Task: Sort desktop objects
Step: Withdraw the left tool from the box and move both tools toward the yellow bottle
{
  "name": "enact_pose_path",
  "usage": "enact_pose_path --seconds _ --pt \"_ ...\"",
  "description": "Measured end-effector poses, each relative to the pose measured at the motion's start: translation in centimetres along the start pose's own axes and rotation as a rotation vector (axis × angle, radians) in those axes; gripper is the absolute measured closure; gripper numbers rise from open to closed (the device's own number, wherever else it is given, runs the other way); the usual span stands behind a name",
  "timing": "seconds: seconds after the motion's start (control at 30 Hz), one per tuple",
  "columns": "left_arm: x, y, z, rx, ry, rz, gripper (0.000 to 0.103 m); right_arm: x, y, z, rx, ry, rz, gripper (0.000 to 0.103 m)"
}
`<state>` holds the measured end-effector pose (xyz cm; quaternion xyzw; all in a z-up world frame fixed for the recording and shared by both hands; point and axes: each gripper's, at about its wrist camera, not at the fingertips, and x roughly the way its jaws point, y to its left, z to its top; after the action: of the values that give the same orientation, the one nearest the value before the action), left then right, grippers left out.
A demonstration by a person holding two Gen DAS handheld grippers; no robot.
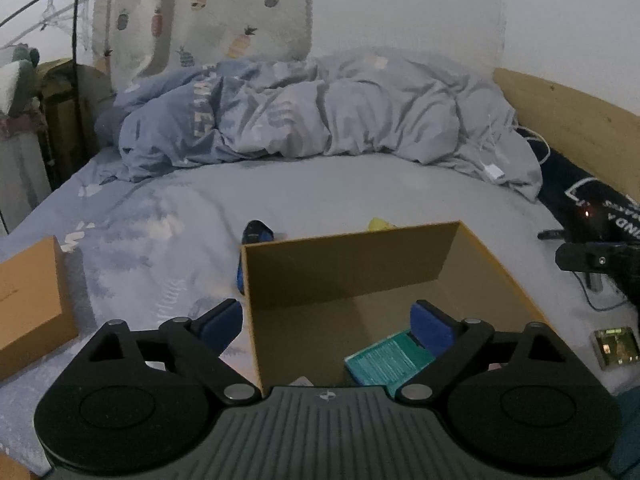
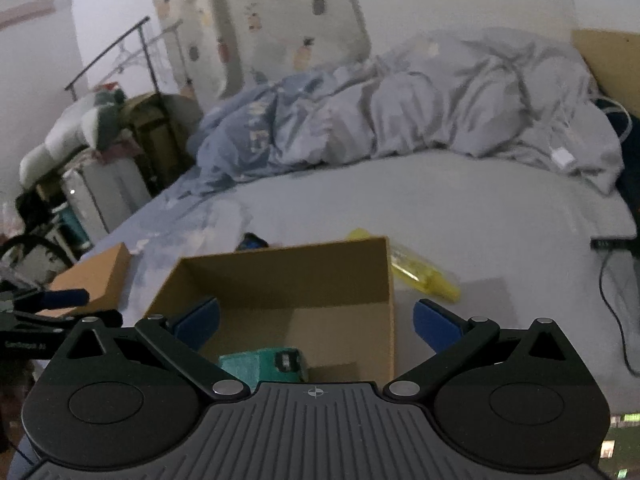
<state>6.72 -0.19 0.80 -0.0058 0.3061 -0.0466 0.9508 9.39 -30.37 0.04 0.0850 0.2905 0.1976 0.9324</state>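
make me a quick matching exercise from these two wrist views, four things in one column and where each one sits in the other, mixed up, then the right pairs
Things:
1. teal box
2. yellow bottle
3. blue object
4. closed brown box

Places:
A. on the sheet behind the open cardboard box's far wall
B. inside the open cardboard box
C. on the bed, apart to the left of the open box
D. on the sheet just outside the open box's right wall

Pairs: 1-B, 2-D, 3-A, 4-C

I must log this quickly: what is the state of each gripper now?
Left gripper: open, holding nothing.
Right gripper: open, holding nothing.
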Motion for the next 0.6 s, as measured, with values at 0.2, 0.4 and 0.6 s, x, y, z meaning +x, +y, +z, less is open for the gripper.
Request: enact_pose_path --seconds 0.2,0.4,0.6 --pt "-0.2 0.6 0.8 -0.029 -0.018 -0.006 0.000 0.5 0.5 2.8 -0.027 0.004 0.029 0.000" --pt "-0.5 1.1 2.8 -0.032 -0.042 -0.014 0.000 0.3 1.5 6.2 -0.076 -0.005 0.049 0.000" --pt "-0.4 1.1 5.1 -0.026 -0.064 -0.025 0.000 1.4 1.6 9.7 -0.110 -0.002 0.032 0.000"
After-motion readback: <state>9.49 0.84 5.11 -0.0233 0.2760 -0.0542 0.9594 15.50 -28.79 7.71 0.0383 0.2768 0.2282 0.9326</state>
